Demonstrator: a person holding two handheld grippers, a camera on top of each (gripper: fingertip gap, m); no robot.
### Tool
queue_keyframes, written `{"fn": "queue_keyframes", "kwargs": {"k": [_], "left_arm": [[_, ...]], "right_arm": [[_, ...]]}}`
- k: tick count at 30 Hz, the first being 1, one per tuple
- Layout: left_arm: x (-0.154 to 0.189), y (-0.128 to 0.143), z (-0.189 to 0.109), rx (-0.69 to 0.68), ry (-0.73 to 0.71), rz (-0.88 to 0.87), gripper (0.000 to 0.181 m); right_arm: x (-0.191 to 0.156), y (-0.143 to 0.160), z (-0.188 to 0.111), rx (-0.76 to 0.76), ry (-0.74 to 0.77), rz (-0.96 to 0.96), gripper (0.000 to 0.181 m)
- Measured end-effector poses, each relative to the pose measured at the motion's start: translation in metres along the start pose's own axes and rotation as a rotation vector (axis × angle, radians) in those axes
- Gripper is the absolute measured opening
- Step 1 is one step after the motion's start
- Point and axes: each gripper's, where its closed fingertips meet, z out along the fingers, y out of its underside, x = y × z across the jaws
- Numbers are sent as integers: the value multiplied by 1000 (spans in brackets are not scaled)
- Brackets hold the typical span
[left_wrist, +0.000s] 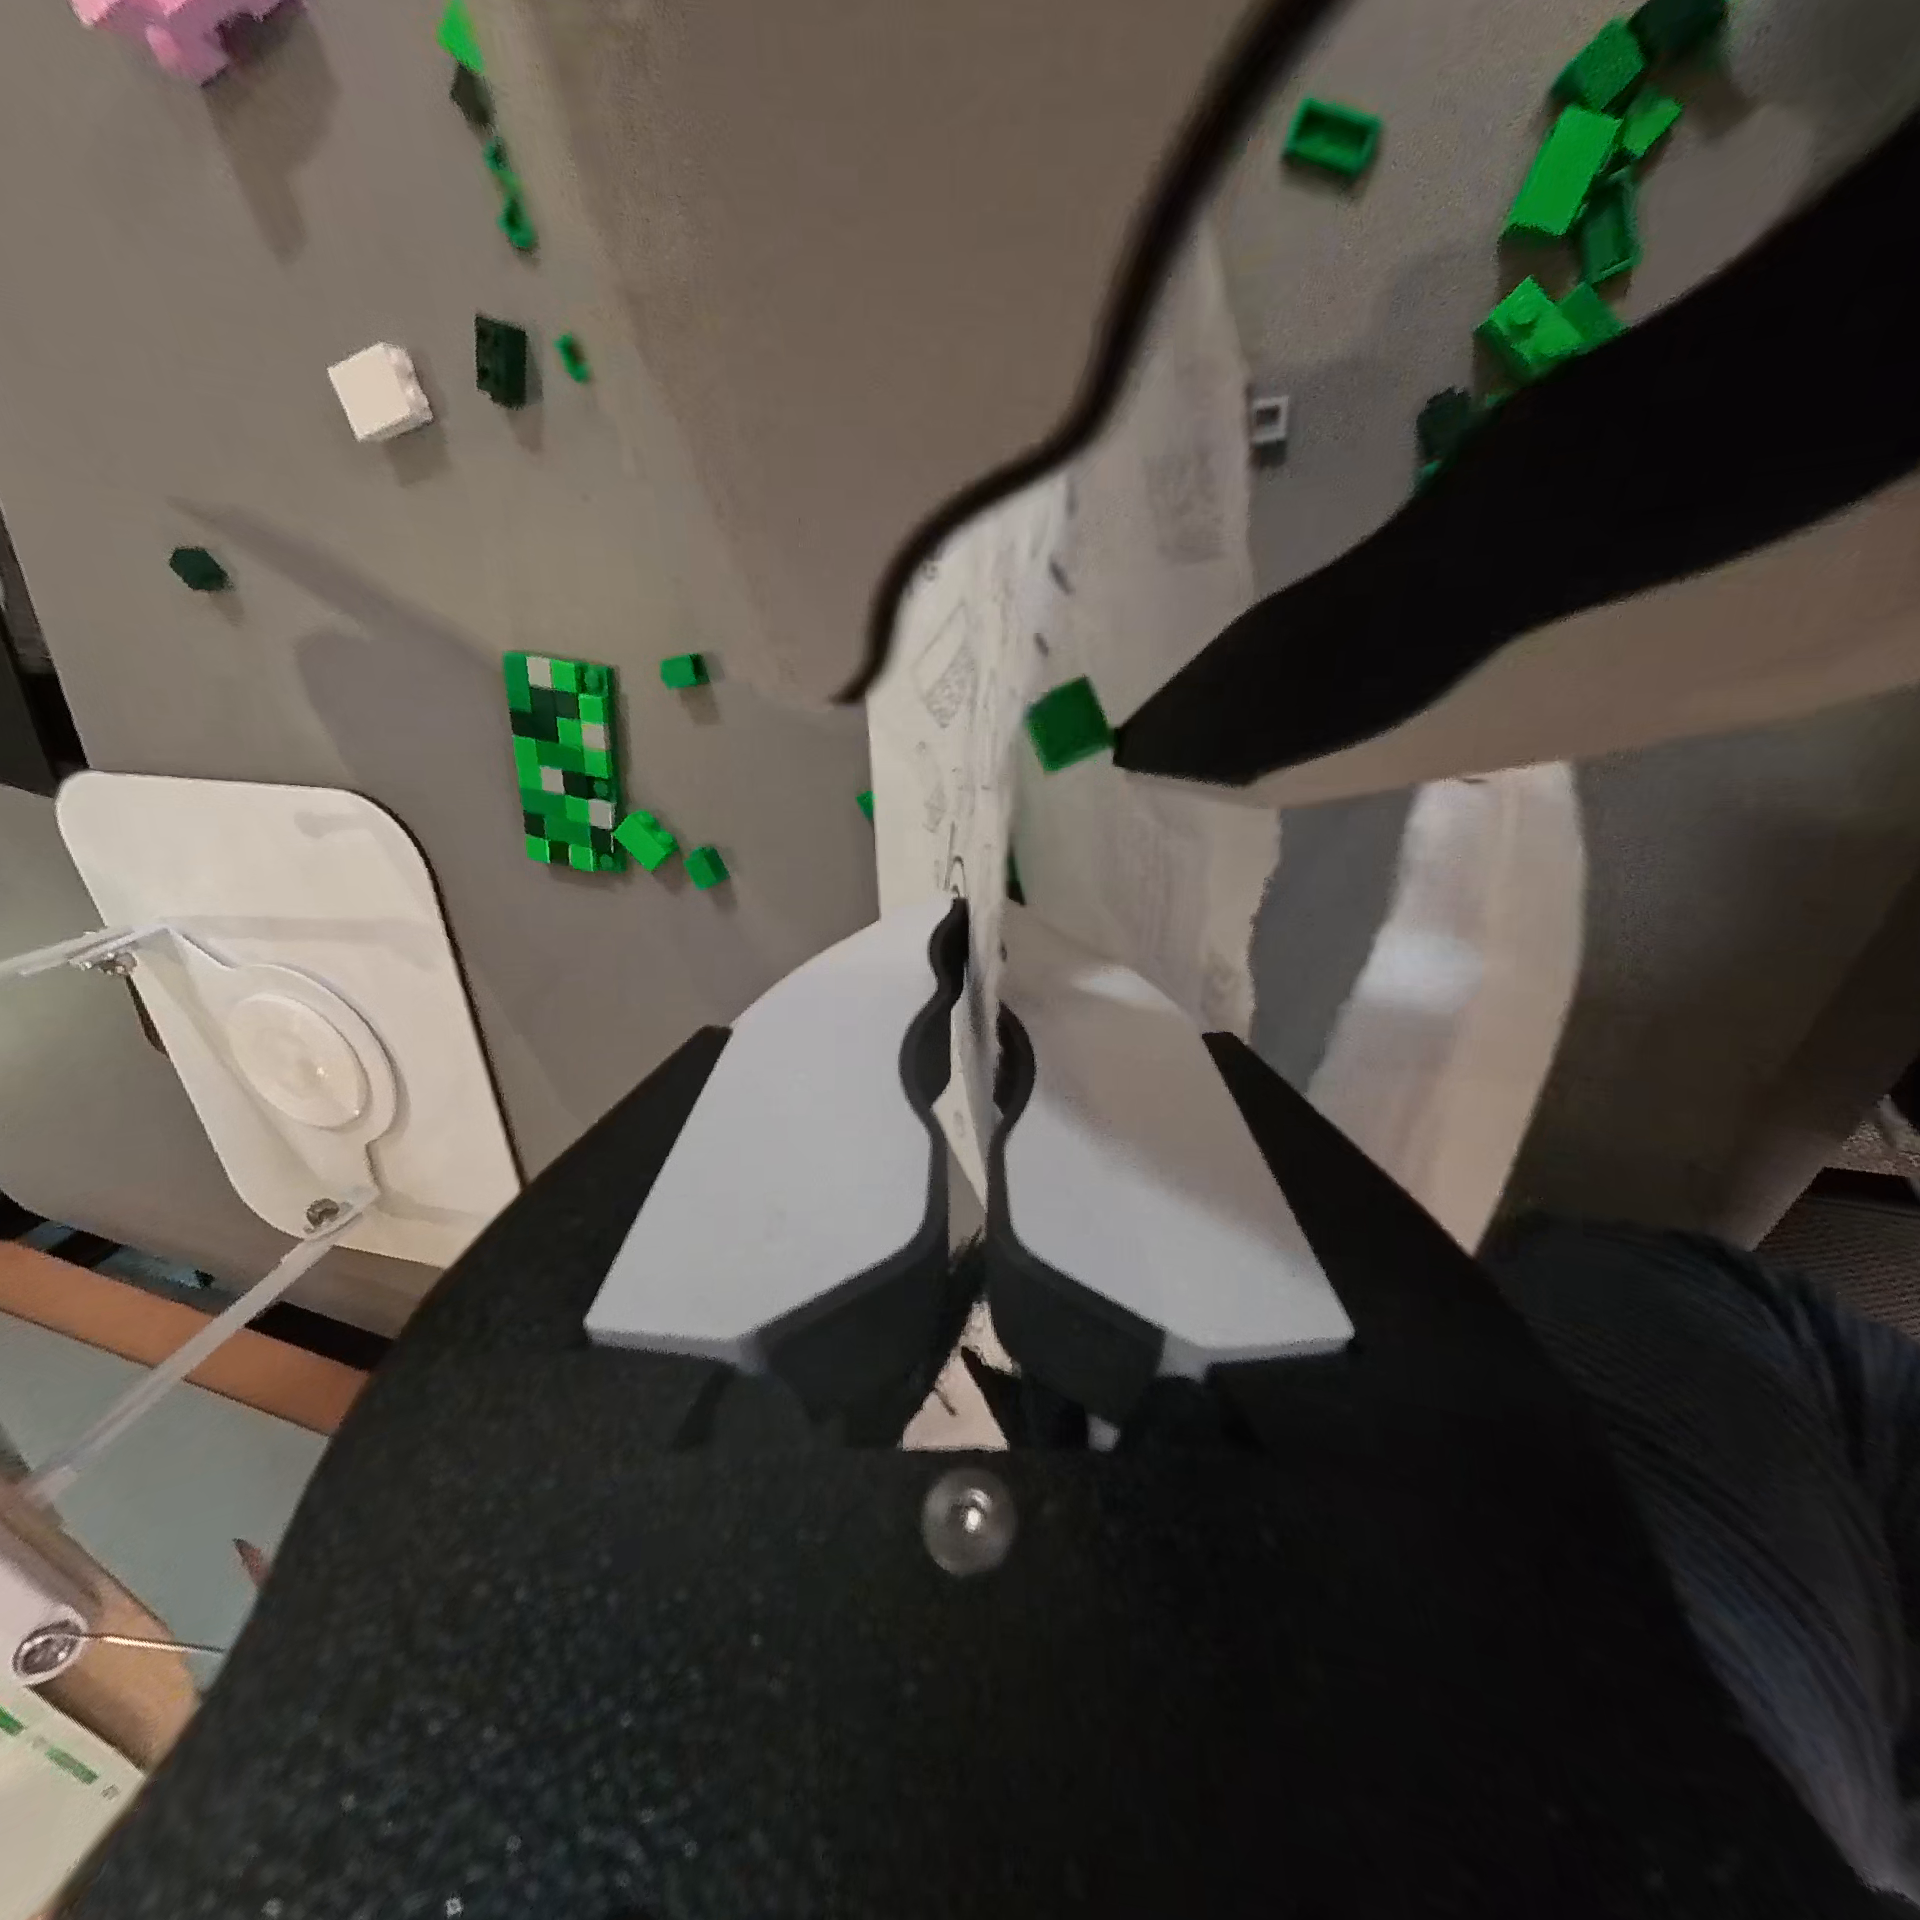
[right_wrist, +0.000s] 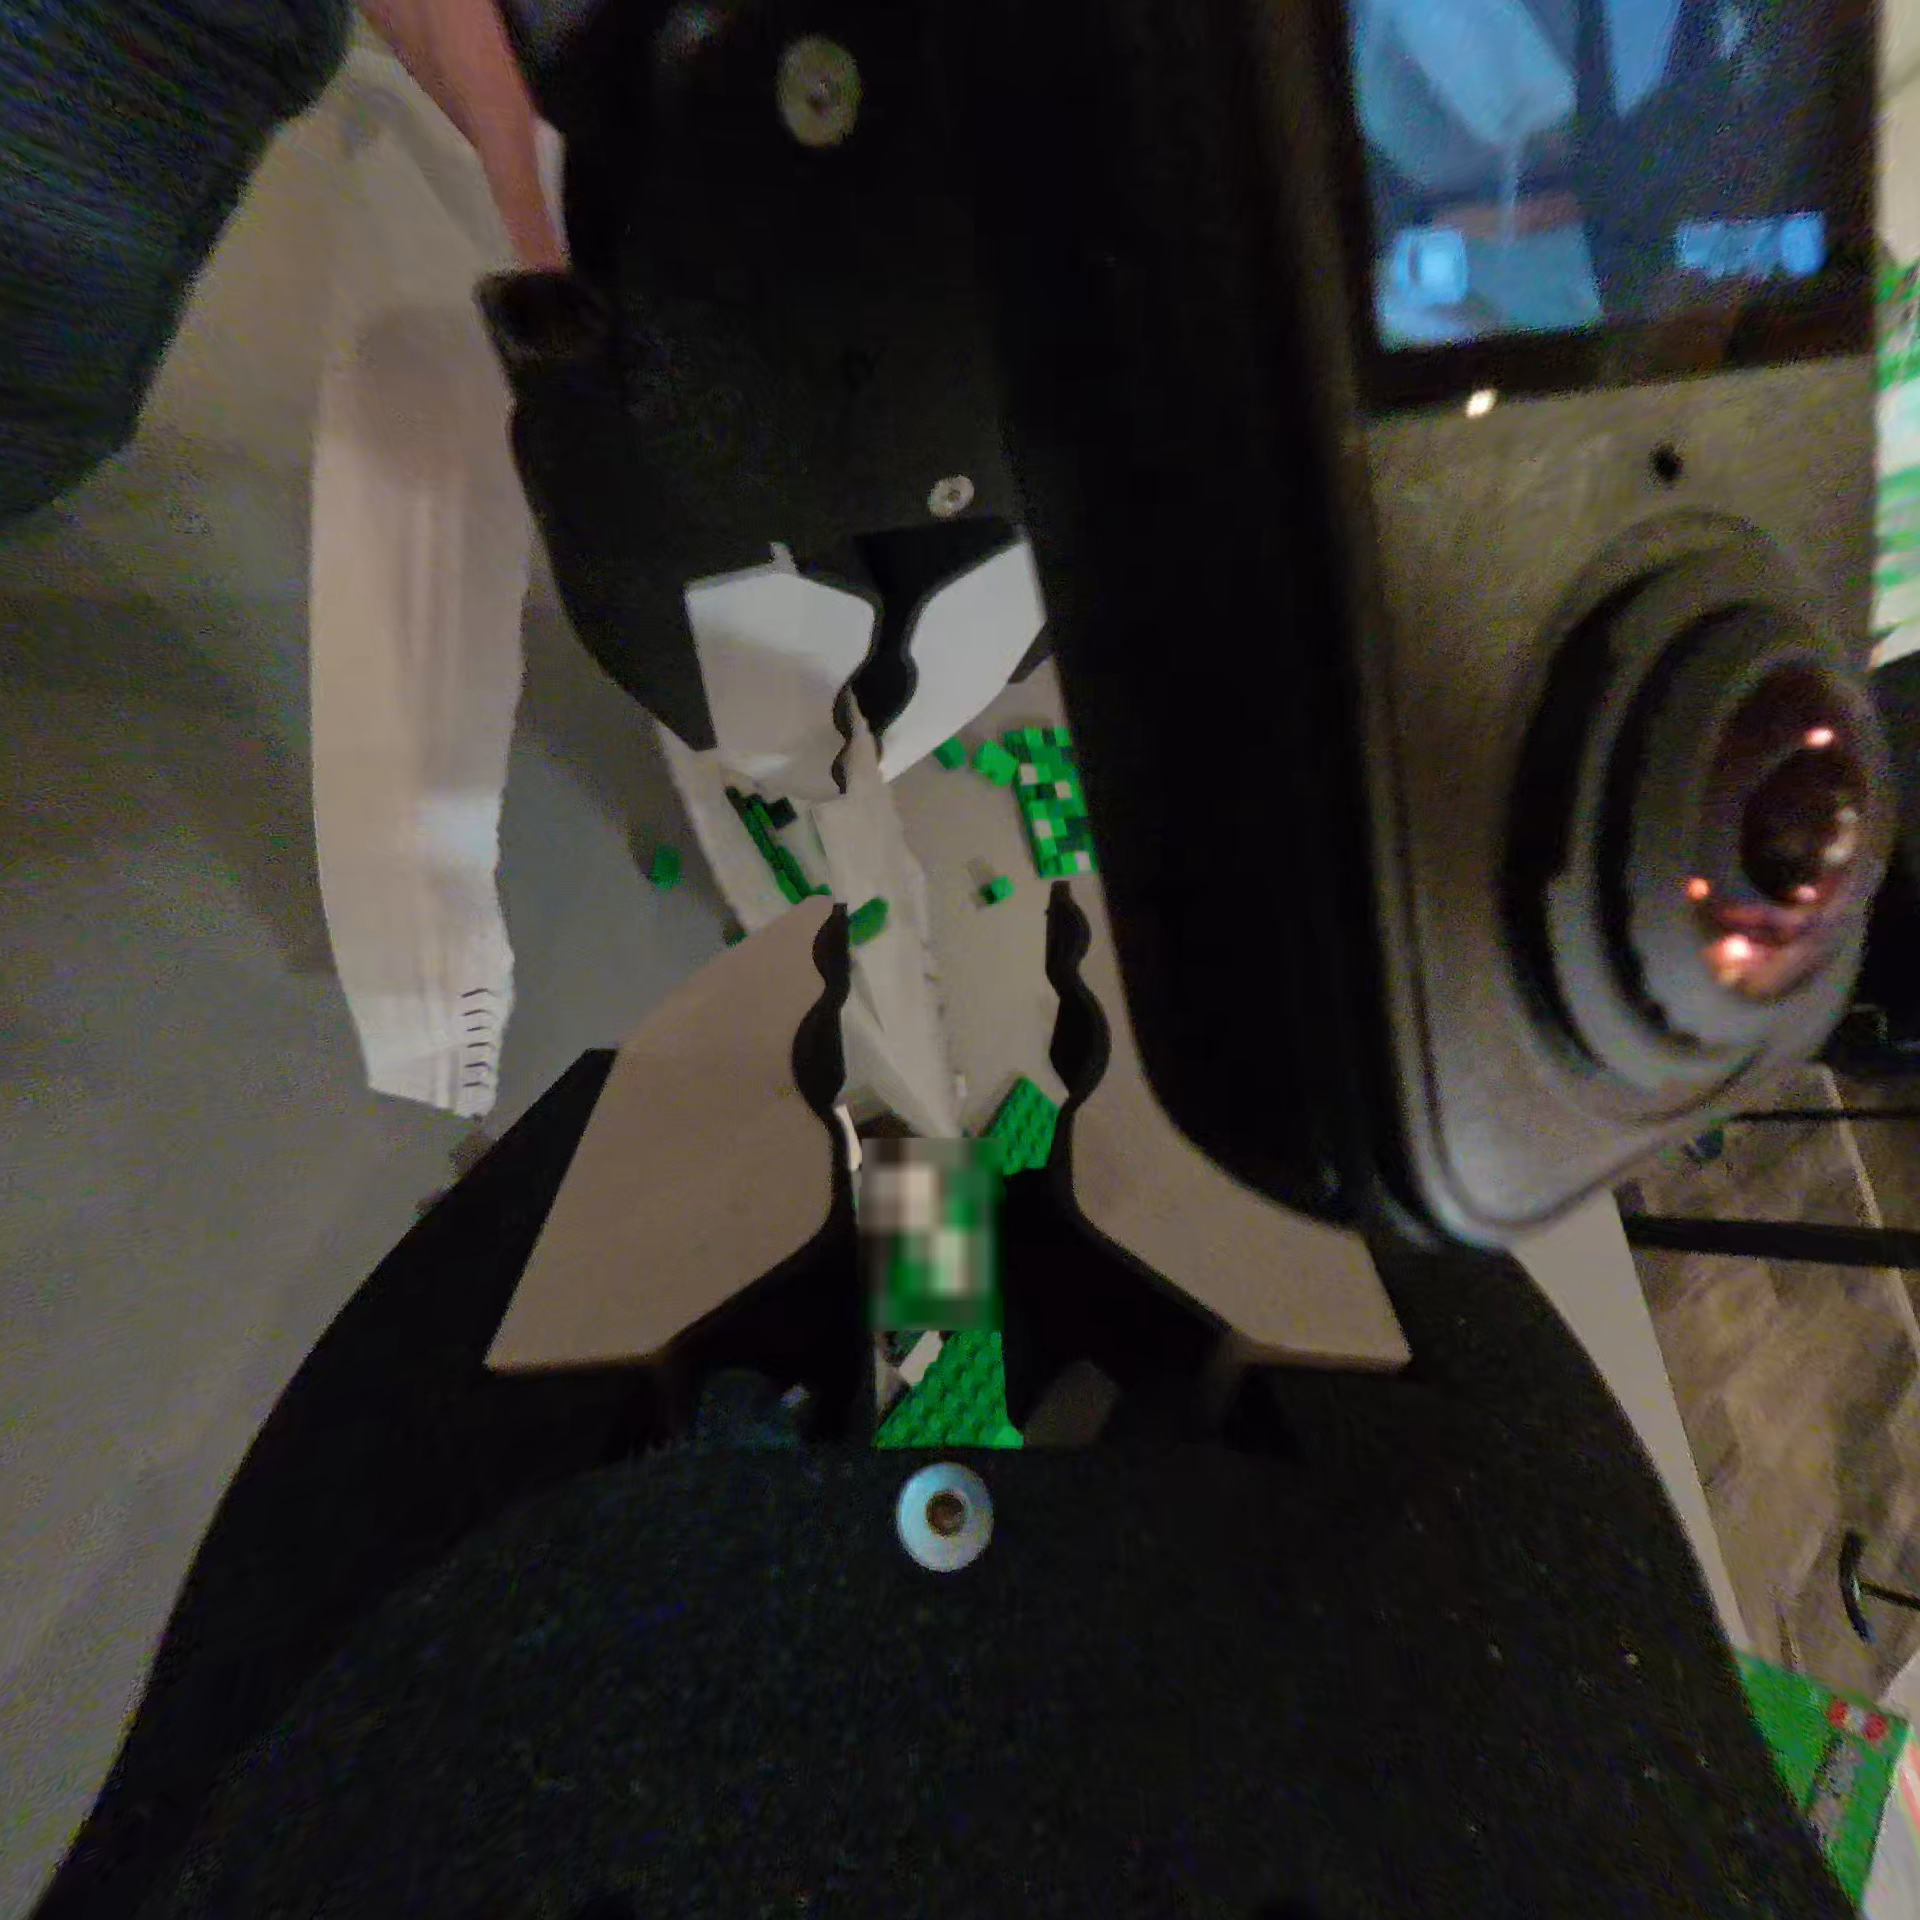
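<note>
**Paper sheet pinched among green bricks**

The printed paper sheet (left_wrist: 1039, 727) stands on edge, clamped between the closed fingers of the left gripper (left_wrist: 961, 935). The right gripper (right_wrist: 945, 925) hovers near it with jaws apart, empty. A small green brick (left_wrist: 1068, 724) sits just beside its black tip. A green mosaic plate (left_wrist: 561, 758) lies left on the grey table (left_wrist: 779, 312).

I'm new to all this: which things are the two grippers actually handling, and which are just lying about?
In play: left gripper, shut on the white printed paper sheet; open right gripper, one tip beside a small green square brick.
Lying about: green checkered brick plate; white cube brick; heap of green tiles; pink block.
</note>
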Motion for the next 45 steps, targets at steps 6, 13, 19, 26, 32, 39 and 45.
{"fn": "queue_keyframes", "kwargs": {"k": [6, 13, 19, 26, 32, 39, 45], "left_arm": [[8, -11, 0, 12, 0, 68, 0], [9, -12, 4, -4, 11, 70, 0], [9, -10, 1, 5, 7, 64, 0], [8, -7, -6, 25, -12, 51, 0], [7, -4, -8, 23, -21, 37, 0], [7, -3, -8, 21, -26, 36, 0], [8, -4, -9, 21, -31, 40, 0]], "right_arm": [[11, 11, -8, -52, 37, 70, 40], [10, 12, -32, -8, 95, 121, 42], [13, 53, -94, 50, 216, 298, 42], [1, 210, -164, -131, 360, 623, 37], [-45, 271, -157, -156, 141, 788, 29], [-53, 304, -142, -193, 11, 760, 27], [-52, 310, -140, -202, -38, 775, 19]]}}
